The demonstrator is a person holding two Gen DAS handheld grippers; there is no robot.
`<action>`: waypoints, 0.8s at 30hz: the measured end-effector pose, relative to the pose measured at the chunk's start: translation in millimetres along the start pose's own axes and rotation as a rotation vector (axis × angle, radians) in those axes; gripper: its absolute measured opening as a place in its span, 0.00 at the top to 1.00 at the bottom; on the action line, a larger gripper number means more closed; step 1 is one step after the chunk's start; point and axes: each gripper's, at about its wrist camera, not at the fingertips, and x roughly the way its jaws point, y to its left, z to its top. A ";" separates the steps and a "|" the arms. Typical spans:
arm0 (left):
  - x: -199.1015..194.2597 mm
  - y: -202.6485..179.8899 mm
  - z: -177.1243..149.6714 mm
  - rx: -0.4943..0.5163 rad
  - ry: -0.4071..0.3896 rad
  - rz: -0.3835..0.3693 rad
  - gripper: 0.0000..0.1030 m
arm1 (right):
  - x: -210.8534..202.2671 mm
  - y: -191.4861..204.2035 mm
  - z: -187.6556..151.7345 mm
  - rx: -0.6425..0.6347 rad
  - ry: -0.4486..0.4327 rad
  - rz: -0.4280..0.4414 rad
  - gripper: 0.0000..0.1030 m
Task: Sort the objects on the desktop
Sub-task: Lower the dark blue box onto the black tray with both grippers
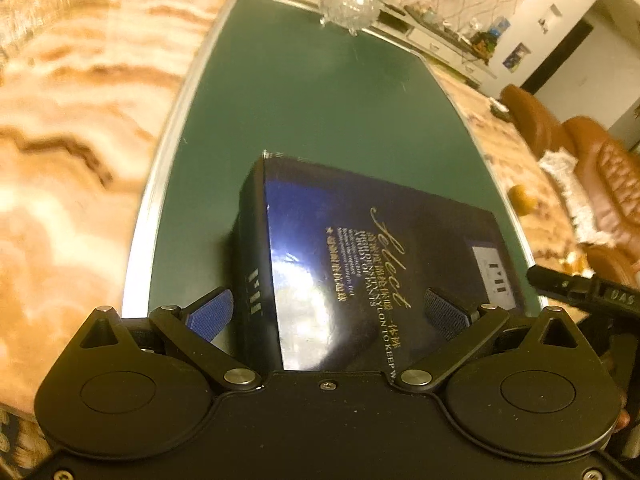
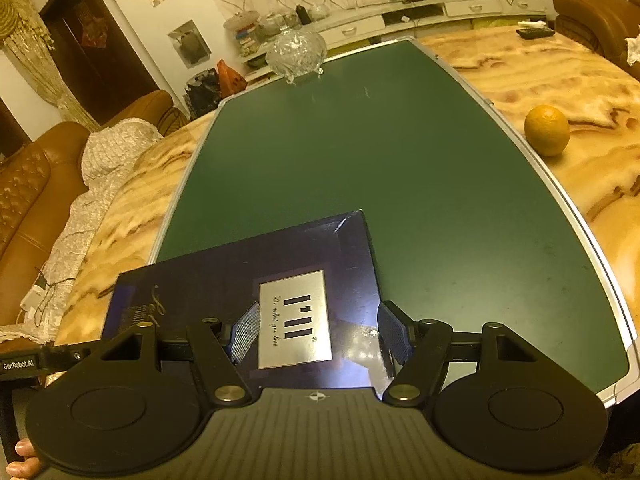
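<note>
The left gripper (image 1: 327, 314) stands wide open, its blue ribbed pads (image 1: 210, 314) spread to either side of the near end of a glossy dark navy rectangular cardboard box with gold lettering (image 1: 360, 248). One pad sits beside the box's dark side wall and the other lies over its top face; whether either touches the box cannot be told. The box lies flat just ahead of the fingers, on a dark green board with a silver metal frame (image 1: 304, 100). To the right of this gripper, the black tip of the other tool (image 1: 580, 288) juts in.

The right gripper (image 2: 319, 334) is also open, its blue pads (image 2: 245, 332) straddling the corner of the same navy box (image 2: 224, 276) that carries a silver label (image 2: 294, 320). The pads sit over or beside the box, with contact unclear.

Ahead of both grippers the green board (image 2: 380, 160) stretches away across a glossy orange-and-cream marbled table (image 2: 560, 72). At the board's far end stands a footed cut-glass bowl (image 2: 296, 53). Ahead and to the right of the right gripper, a round orange fruit (image 2: 547, 130) rests on the table just beside the board's frame. Brown leather sofas (image 2: 36, 184) lie beyond the table.
</note>
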 end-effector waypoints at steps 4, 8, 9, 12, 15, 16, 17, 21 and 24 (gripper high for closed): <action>-8.6 -23.4 -6.5 0.071 -0.020 0.029 0.00 | -3.4 -0.6 -6.3 0.007 -0.014 0.011 0.32; -2.9 -37.2 -14.2 0.094 -0.010 0.049 0.00 | -8.6 -0.4 -16.8 0.012 -0.034 0.013 0.32; 1.0 -41.3 -16.6 0.105 -0.007 0.075 0.00 | -9.1 2.2 -20.3 -0.003 -0.039 0.003 0.32; 11.7 -52.9 -26.6 0.148 0.006 0.129 0.00 | -9.9 12.9 -33.0 -0.059 -0.049 -0.042 0.32; 13.2 -60.0 -38.3 0.189 0.002 0.177 0.00 | -6.5 21.9 -45.2 -0.105 -0.035 -0.079 0.32; 14.6 -63.6 -41.1 0.203 0.000 0.196 0.00 | -5.1 24.5 -49.0 -0.118 -0.030 -0.090 0.32; 15.9 -66.6 -42.9 0.217 -0.001 0.211 0.00 | -3.7 26.9 -52.5 -0.131 -0.025 -0.100 0.32; 16.7 -70.3 -46.3 0.234 -0.014 0.234 0.00 | 1.8 33.1 -59.5 -0.172 -0.021 -0.140 0.32; 15.3 -69.6 -47.7 0.222 -0.028 0.231 0.00 | 1.7 34.6 -61.5 -0.180 -0.020 -0.145 0.32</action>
